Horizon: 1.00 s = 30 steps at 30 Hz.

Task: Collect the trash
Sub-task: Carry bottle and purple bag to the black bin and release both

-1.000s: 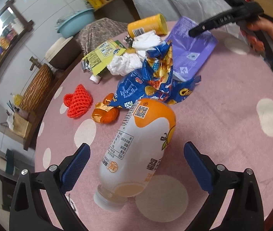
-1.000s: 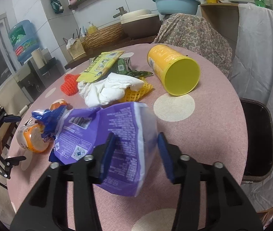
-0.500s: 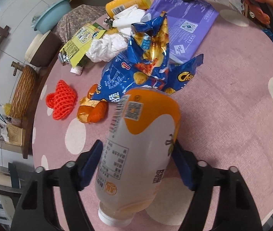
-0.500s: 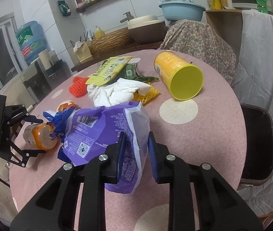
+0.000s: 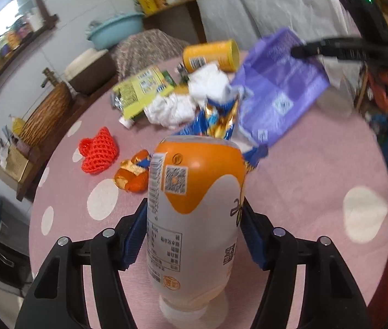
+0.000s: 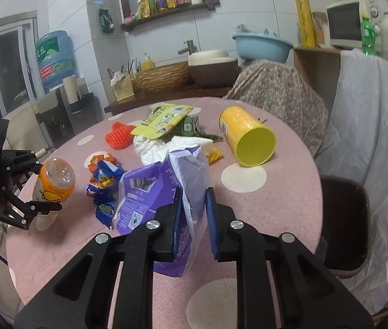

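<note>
The round pink surface carries the trash. Your left tool is closing on the bottle, pads touching its sides, long axis pointing away from you, base lifted. Your right tool pinches the purple bag. One second ago both tools were spread.

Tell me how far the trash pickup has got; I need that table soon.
Nothing looks binned yet. In hand: the left gripper, its jaws closing, clasps the orange bottle; the right gripper pinches the purple bag. Left on the table: yellow can, white tissues, blue snack wrapper, red mesh, yellow-green packet and orange wrapper.
</note>
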Tool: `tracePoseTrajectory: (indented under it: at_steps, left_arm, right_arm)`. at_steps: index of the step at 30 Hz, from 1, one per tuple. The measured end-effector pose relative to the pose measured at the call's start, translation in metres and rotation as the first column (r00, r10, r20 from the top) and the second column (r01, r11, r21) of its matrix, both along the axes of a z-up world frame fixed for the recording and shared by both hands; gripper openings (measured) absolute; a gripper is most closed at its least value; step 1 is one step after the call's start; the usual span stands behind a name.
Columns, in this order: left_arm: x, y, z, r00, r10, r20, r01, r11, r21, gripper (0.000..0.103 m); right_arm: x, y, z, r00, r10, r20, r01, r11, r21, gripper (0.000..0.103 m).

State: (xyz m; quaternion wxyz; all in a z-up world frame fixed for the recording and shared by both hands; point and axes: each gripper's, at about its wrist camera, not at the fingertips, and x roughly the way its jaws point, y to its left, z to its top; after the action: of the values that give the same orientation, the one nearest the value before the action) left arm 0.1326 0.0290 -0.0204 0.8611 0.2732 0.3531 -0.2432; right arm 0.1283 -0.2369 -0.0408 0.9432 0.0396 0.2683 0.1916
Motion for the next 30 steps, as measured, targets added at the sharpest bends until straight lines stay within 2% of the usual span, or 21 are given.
tracePoseTrajectory:
  at_steps: [2,4,9,11,20,26,28,30]
  left_arm:
    - [-0.008,-0.001,0.010,1.000,0.025,0.019,-0.022,0.994,-0.106,0.062]
    - [-0.012,-0.004,0.017,0.999,0.041,0.035,-0.034,0.984,-0.177,0.062]
    - [-0.020,-0.021,0.026,0.994,0.078,0.071,-0.055,0.956,-0.287,0.061]
    - [-0.019,-0.027,0.029,0.996,0.078,0.050,-0.055,0.934,-0.354,0.061]
    - [-0.018,-0.059,0.053,0.993,0.071,0.098,-0.018,0.889,-0.458,0.061]
    - [-0.015,-0.096,0.069,0.992,-0.004,0.124,0.064,0.875,-0.480,0.061]
    - [-0.010,-0.113,0.071,0.993,-0.050,0.111,0.099,0.863,-0.495,0.061]
    - [-0.002,-0.133,0.073,0.991,-0.096,0.091,0.129,0.848,-0.514,0.061]
  right_arm:
    - [-0.007,-0.002,0.005,1.000,0.004,0.018,-0.004,1.000,0.007,0.017]
    - [-0.016,-0.001,0.011,0.999,0.009,0.046,-0.008,1.000,-0.018,0.017]
    - [-0.034,0.002,0.022,0.995,0.020,0.099,-0.015,0.998,-0.054,0.016]
    - [-0.037,-0.001,0.028,0.994,0.024,0.110,-0.018,0.999,-0.049,0.015]
    - [-0.049,-0.030,0.055,0.987,-0.005,0.163,0.007,1.000,-0.015,0.015]
    - [-0.044,-0.090,0.078,0.961,-0.176,0.214,0.186,0.982,-0.026,0.015]
    - [-0.035,-0.115,0.081,0.936,-0.267,0.228,0.288,0.955,-0.065,0.015]
    - [-0.019,-0.137,0.077,0.908,-0.350,0.229,0.385,0.913,-0.132,0.015]
